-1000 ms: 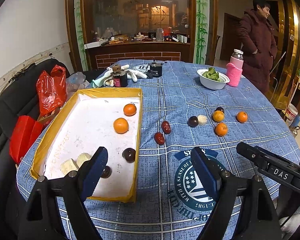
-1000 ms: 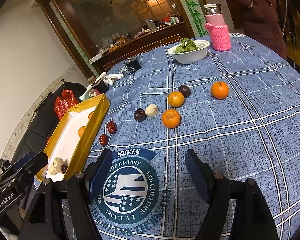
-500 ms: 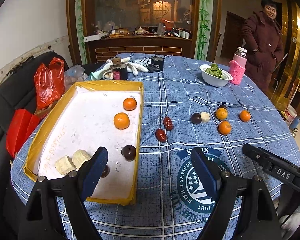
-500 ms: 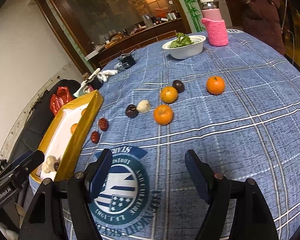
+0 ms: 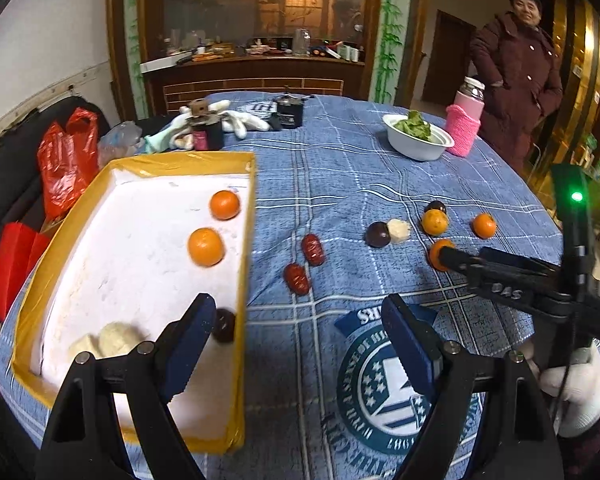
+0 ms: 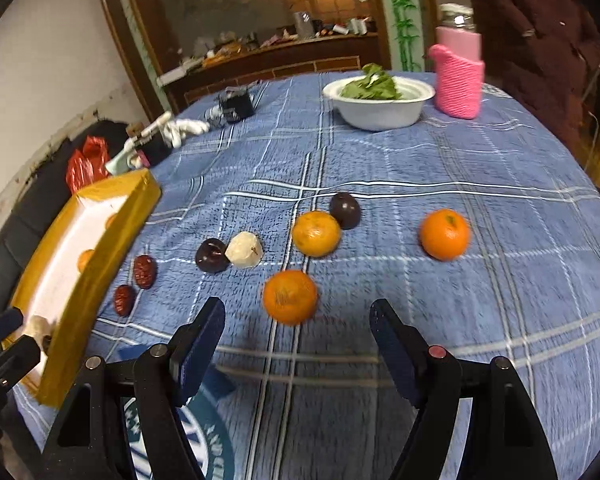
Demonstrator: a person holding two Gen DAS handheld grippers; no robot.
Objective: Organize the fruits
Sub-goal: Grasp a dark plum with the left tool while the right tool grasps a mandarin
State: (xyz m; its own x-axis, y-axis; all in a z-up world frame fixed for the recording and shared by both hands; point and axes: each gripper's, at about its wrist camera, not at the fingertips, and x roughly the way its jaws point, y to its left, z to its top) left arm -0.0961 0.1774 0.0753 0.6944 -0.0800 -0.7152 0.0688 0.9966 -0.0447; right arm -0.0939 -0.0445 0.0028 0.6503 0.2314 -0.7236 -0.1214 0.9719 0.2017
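Note:
A yellow-rimmed white tray (image 5: 246,240) (image 6: 112,220) holds two oranges (image 5: 206,247), pale pieces (image 5: 114,338) and a dark fruit (image 5: 224,325). On the blue cloth lie two red dates (image 5: 313,249) (image 6: 144,271), a dark fruit (image 6: 211,255) beside a pale peeled one (image 6: 244,250), another dark fruit (image 6: 345,210) and three oranges. My right gripper (image 6: 296,338) is open, just short of the nearest orange (image 6: 290,297). My left gripper (image 5: 300,338) is open and empty, by the tray's right rim.
A white bowl of greens (image 6: 378,100) and a pink-sleeved bottle (image 6: 458,76) stand at the far side. Gloves and small jars (image 5: 208,128) lie behind the tray. Red bags (image 5: 66,160) sit left of the table. A person (image 5: 514,80) stands at the far right.
My right gripper has moved forward toward the loose oranges; the nearest one now lies just ahead of its fingers. My left gripper has shifted slightly. Both stay open.

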